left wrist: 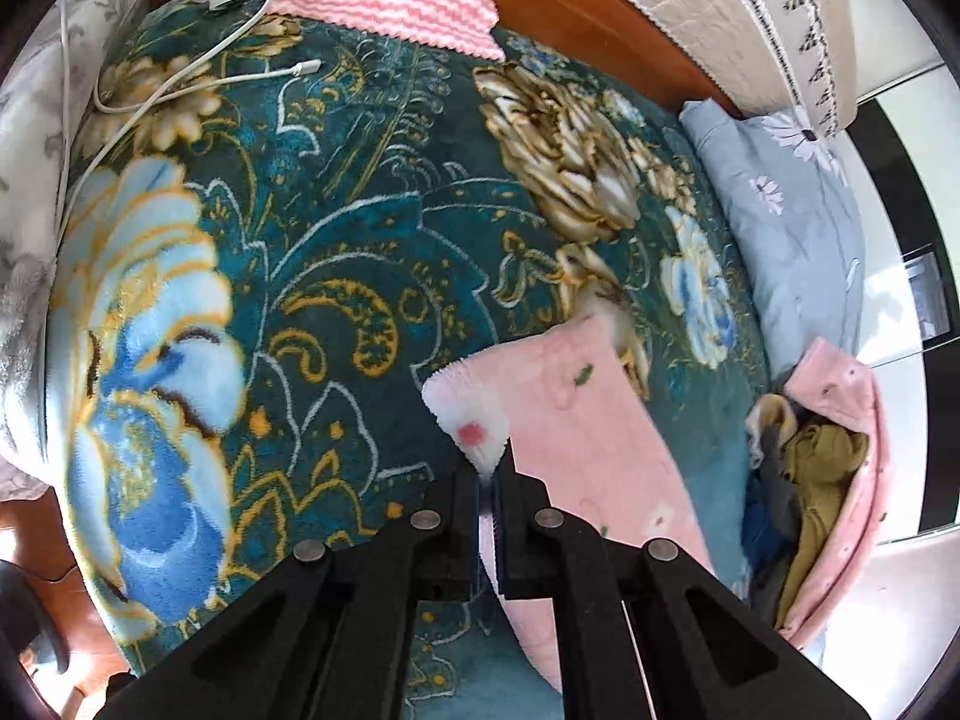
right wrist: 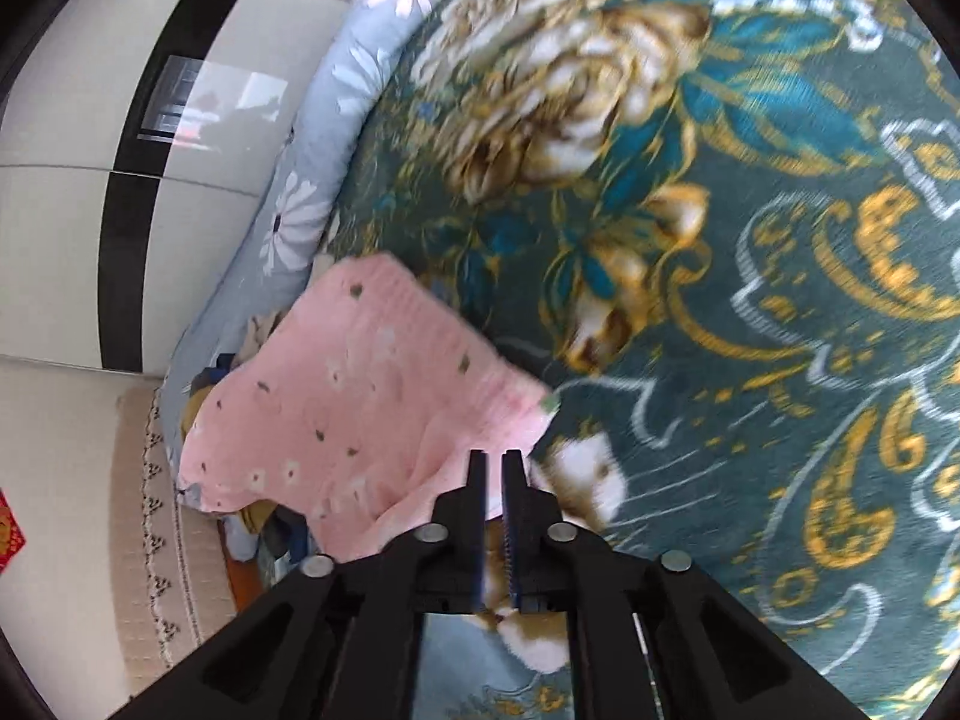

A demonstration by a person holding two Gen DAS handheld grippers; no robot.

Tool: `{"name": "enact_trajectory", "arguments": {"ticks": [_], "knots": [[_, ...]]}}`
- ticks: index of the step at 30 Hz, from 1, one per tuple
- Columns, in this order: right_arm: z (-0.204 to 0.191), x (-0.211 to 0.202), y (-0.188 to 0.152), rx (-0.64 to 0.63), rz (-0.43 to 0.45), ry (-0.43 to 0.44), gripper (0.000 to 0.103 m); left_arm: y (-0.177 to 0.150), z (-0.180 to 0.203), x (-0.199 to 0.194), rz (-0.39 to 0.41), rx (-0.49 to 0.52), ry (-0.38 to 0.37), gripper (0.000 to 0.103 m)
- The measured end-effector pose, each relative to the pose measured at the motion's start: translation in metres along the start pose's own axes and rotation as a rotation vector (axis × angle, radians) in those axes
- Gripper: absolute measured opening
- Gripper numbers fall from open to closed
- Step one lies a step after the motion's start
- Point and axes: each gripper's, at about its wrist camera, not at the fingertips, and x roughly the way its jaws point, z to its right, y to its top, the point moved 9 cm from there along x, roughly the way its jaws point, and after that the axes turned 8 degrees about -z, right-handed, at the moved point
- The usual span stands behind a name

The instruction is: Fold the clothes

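My left gripper [left wrist: 493,468] is clamped on a corner of the pink fleece garment [left wrist: 576,420], which lies across the near right of the teal floral blanket [left wrist: 336,228], its far end draped over a heap of other clothes [left wrist: 804,468]. My right gripper [right wrist: 493,468] sits at the garment's near edge, jaws nearly together; I cannot tell whether any fabric is caught. A thin corner pinch could slip. Pulling may drag the heap along. The blurred right view makes aiming unreliable.
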Motion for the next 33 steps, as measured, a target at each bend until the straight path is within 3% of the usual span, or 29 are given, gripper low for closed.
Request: {"name": "enact_trajectory", "arguments": {"ticks": [2, 9, 10, 11, 12, 14, 16, 18, 21, 24, 26, 29, 33], "knots": [[0.000, 0.012, -0.001, 0.043, -0.003, 0.027, 0.061, 0.001, 0.004, -0.001, 0.000, 0.017, 0.004, 0.003], [0.009, 0.040, 0.006, 0.231, 0.010, 0.084, 0.059, 0.000, 0.001, -0.007, 0.001, -0.007, -0.017, 0.003], [0.008, 0.044, 0.007, 0.243, 0.005, 0.066, 0.057, 0.000, 0.002, -0.007, 0.001, -0.011, -0.022, 0.003], [0.007, 0.048, 0.008, 0.253, -0.003, 0.041, 0.039, 0.000, 0.004, -0.008, 0.002, -0.006, -0.027, 0.003], [0.004, 0.051, 0.009, 0.257, -0.019, 0.002, 0.009, 0.000, 0.007, -0.009, 0.003, 0.001, -0.032, 0.003], [-0.008, 0.048, 0.013, 0.234, -0.034, -0.060, 0.008, 0.005, 0.023, -0.025, 0.055, 0.020, -0.110, 0.003], [-0.010, 0.026, 0.015, 0.165, 0.006, -0.060, 0.008, 0.010, 0.042, -0.047, 0.122, 0.051, -0.207, 0.003], [-0.011, 0.002, 0.017, 0.096, 0.049, -0.058, 0.008, 0.010, 0.059, -0.073, 0.175, 0.118, -0.251, 0.003], [-0.013, -0.034, 0.018, -0.008, 0.114, -0.055, 0.007, -0.002, 0.049, -0.073, 0.150, 0.134, -0.187, 0.003], [-0.015, -0.070, 0.020, -0.112, 0.178, -0.052, 0.008, -0.018, 0.009, -0.034, 0.029, 0.094, -0.004, 0.003], [0.024, -0.063, 0.011, -0.038, 0.151, -0.096, 0.007, -0.027, -0.010, -0.018, -0.019, 0.070, 0.072, 0.003], [0.052, -0.054, 0.000, 0.011, 0.136, -0.132, 0.007, -0.033, -0.021, -0.013, -0.040, 0.047, 0.101, 0.003], [0.071, -0.049, -0.005, 0.030, 0.117, -0.169, 0.007, -0.037, -0.020, -0.013, -0.039, 0.089, 0.140, 0.003]]}}
